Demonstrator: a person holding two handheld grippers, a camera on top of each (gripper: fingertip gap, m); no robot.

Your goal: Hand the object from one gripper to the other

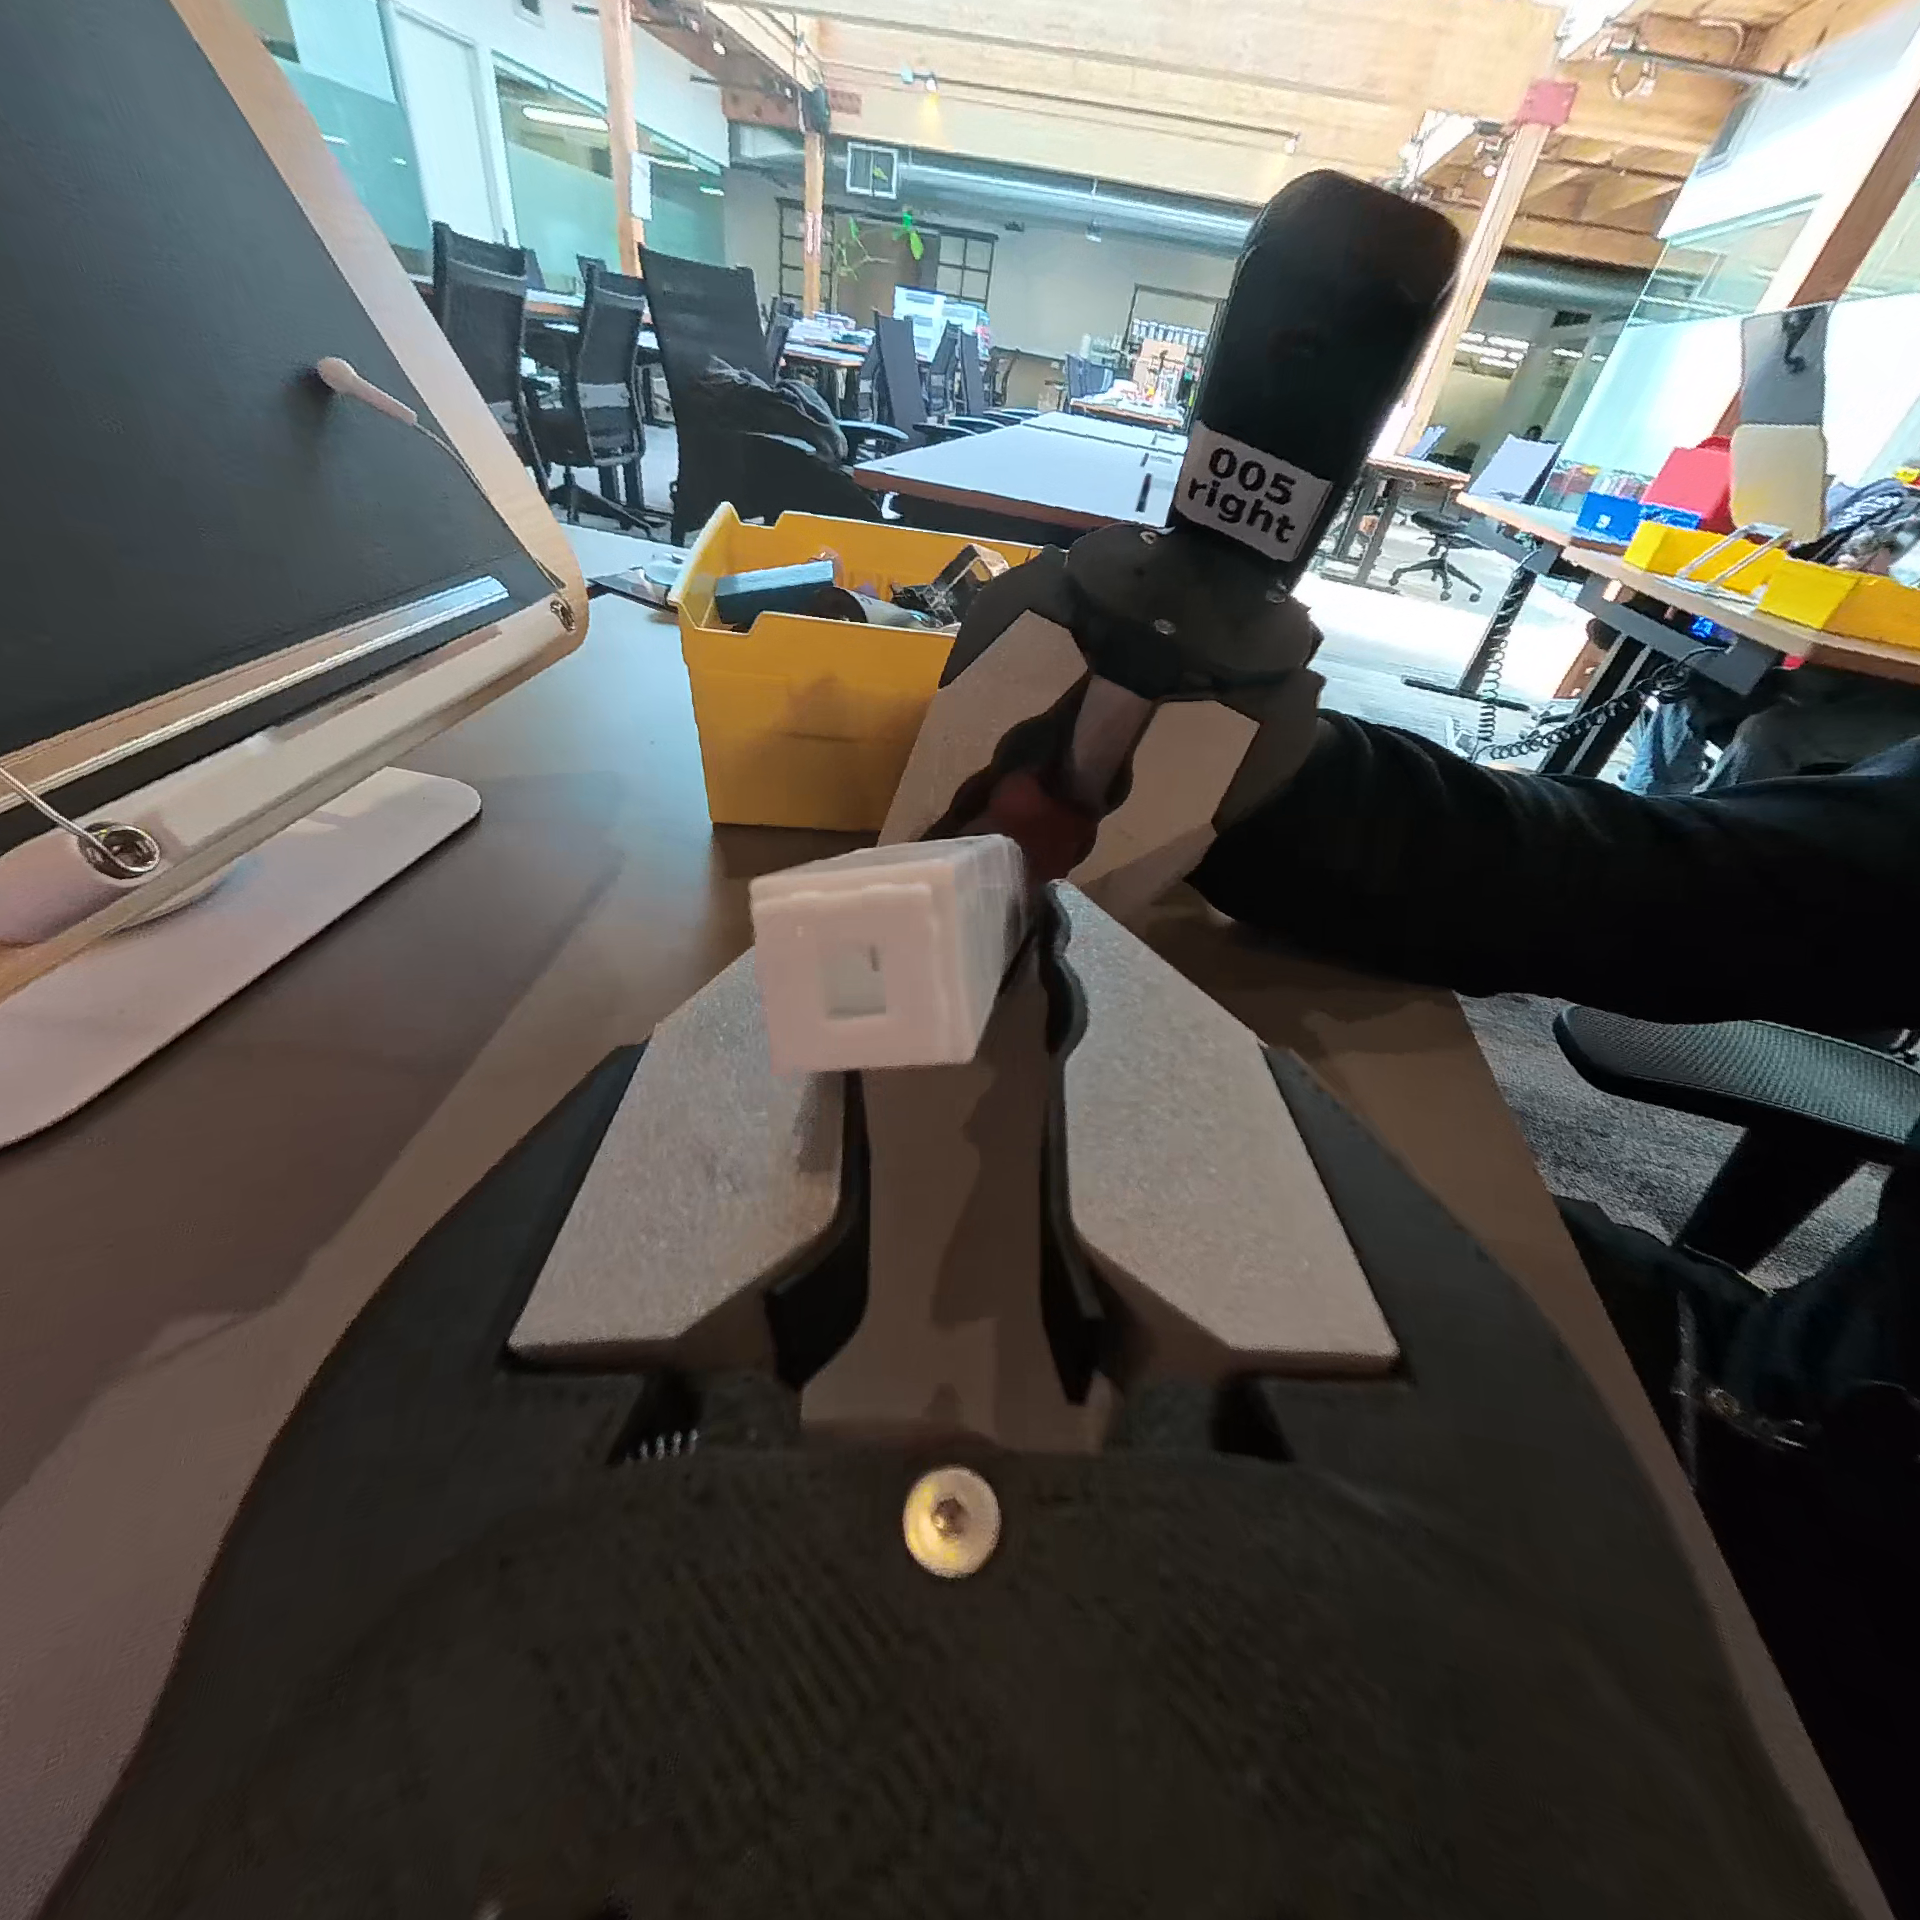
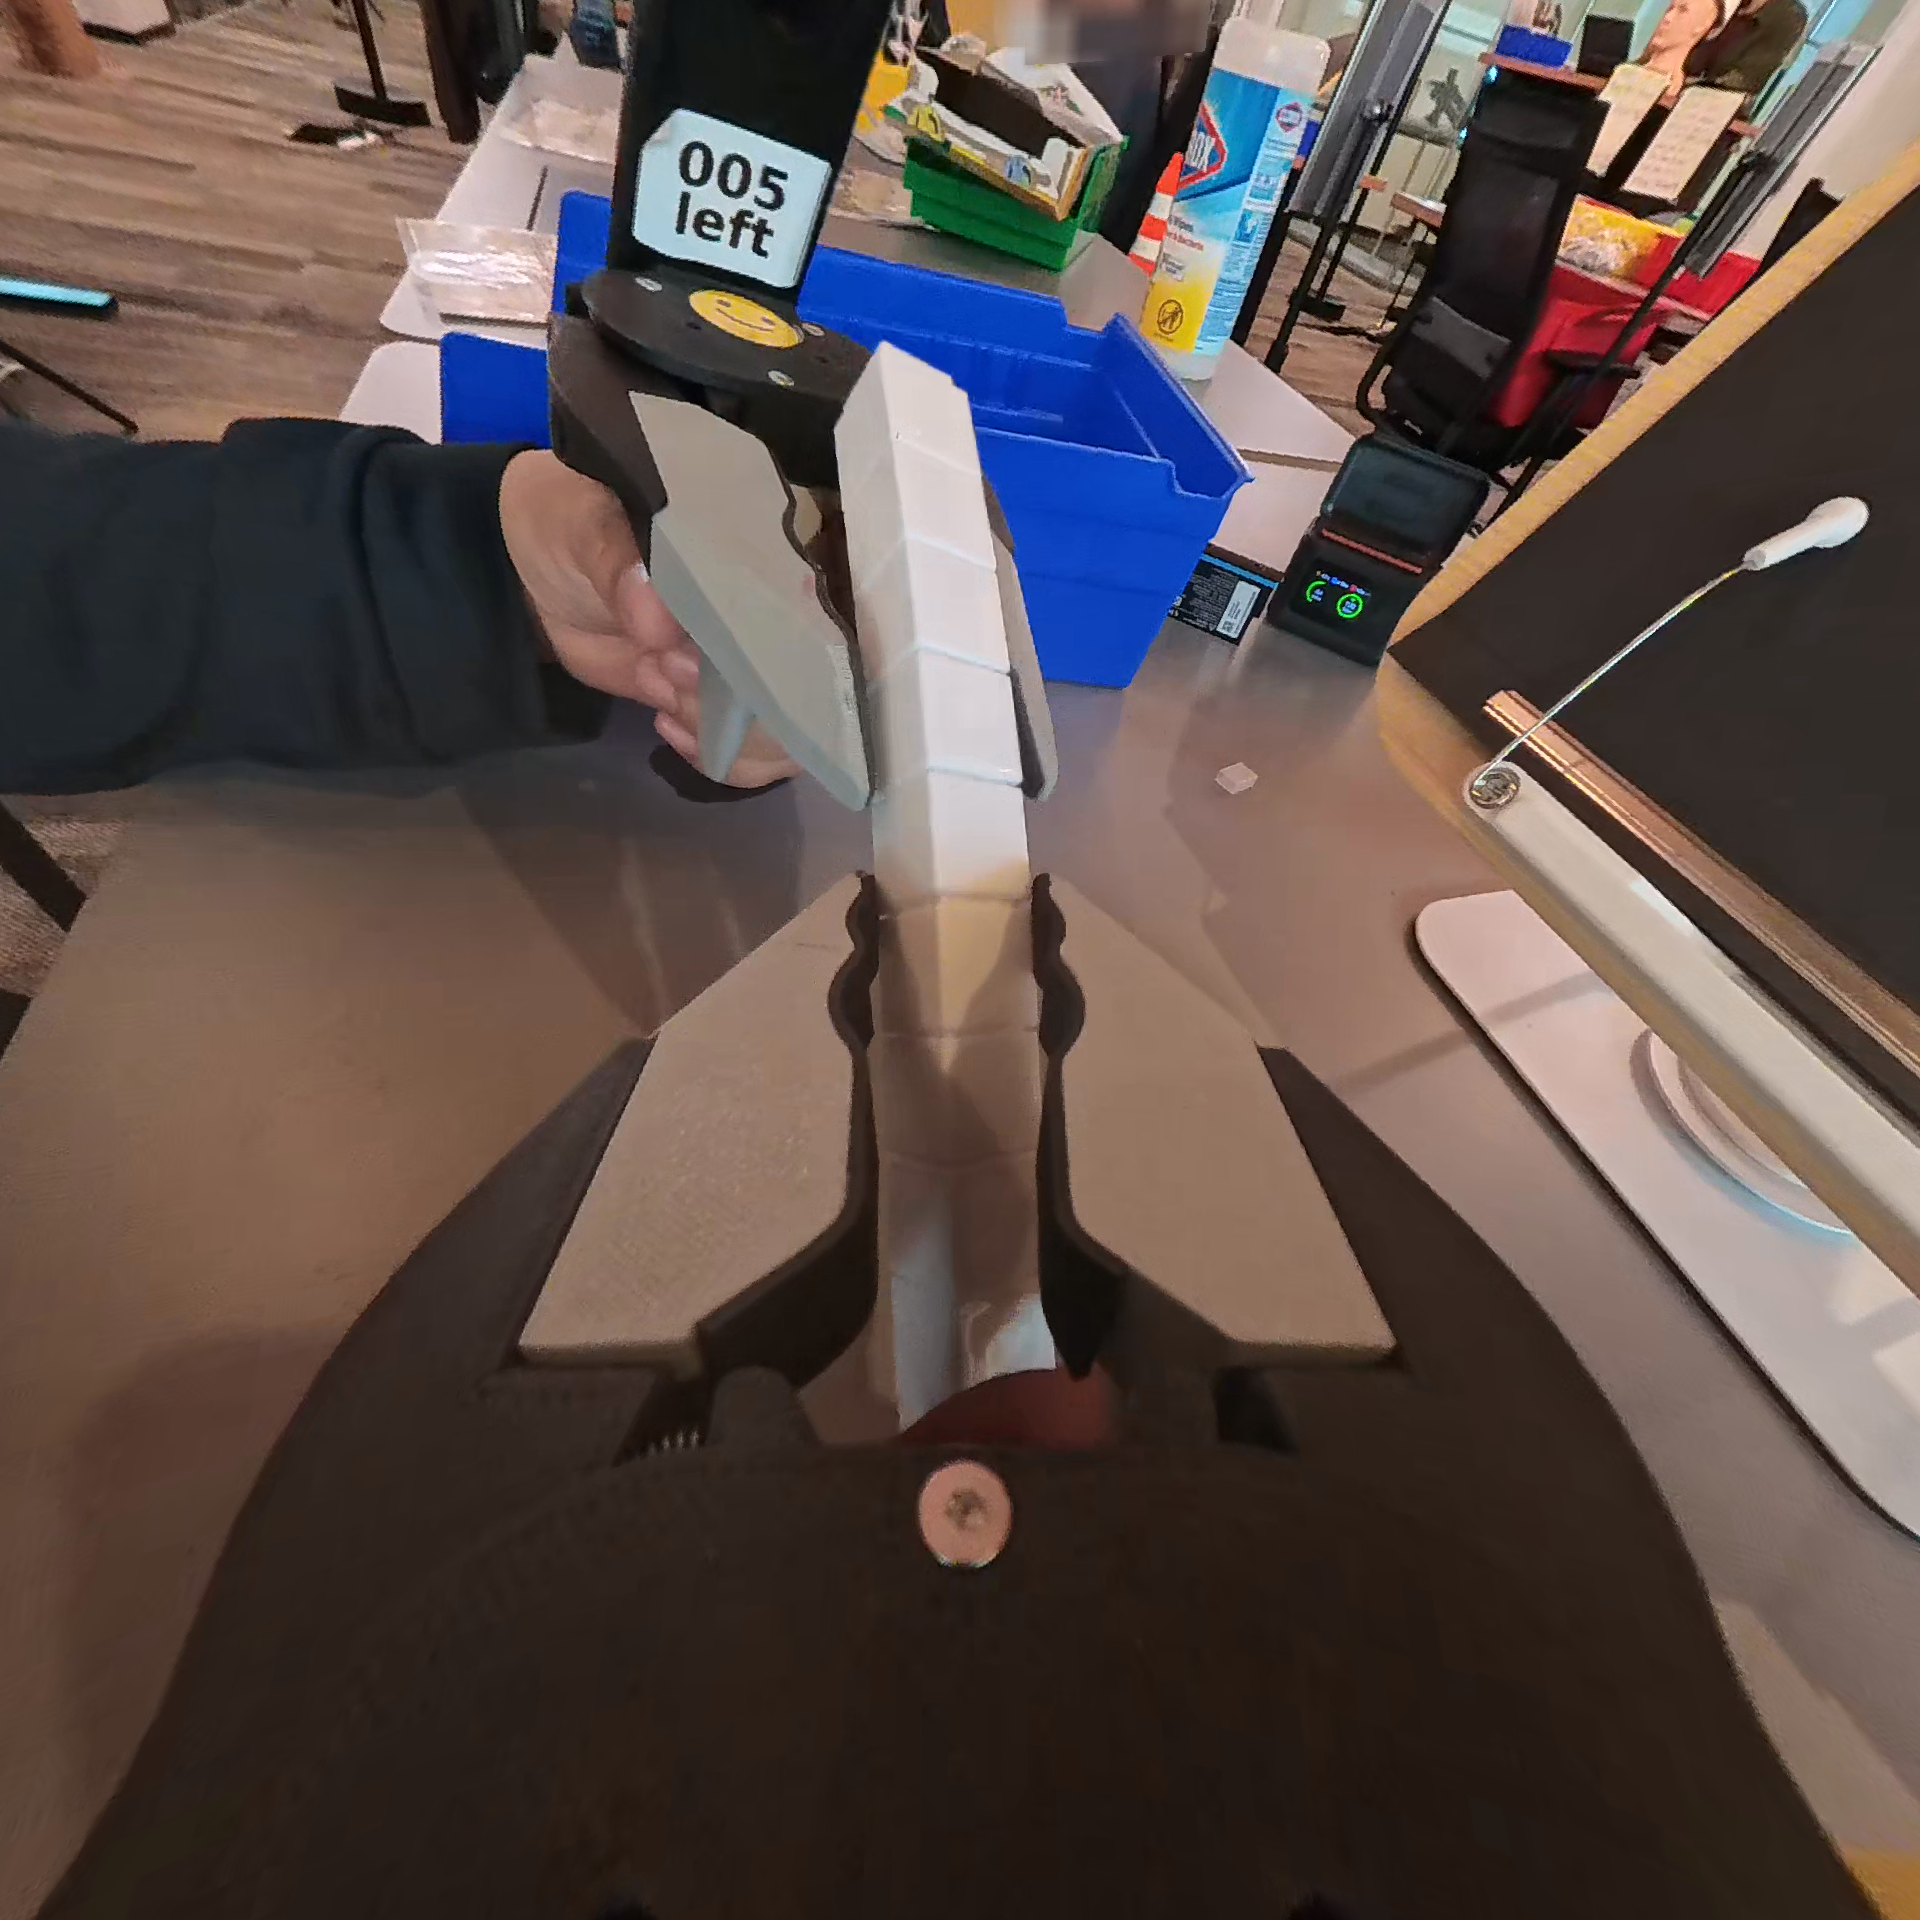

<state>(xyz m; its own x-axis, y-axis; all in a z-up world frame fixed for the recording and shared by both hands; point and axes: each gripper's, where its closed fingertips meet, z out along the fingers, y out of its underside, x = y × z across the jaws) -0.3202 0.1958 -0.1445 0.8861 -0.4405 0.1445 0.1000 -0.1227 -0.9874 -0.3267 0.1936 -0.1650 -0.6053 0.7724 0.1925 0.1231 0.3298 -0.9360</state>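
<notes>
Open office behind, brown surface (image 2: 312, 1039) below, and the white bar (image 2: 935, 644) bridges both tongs: right tongs (image 2: 951, 914) pinching its near end, left tongs (image 2: 945, 769) clamped midway, presumably so it can't drop mid-handoff.

Each camera rides low behind its own claw, the left claw (image 1: 940, 935) looking past a yellow bin (image 1: 800, 717) into the office, the right claw (image 2: 951, 904) facing opposite toward a blue bin (image 2: 1081, 488), both close over the shared desk (image 2: 312, 1039) and white bar (image 2: 940, 644).
</notes>
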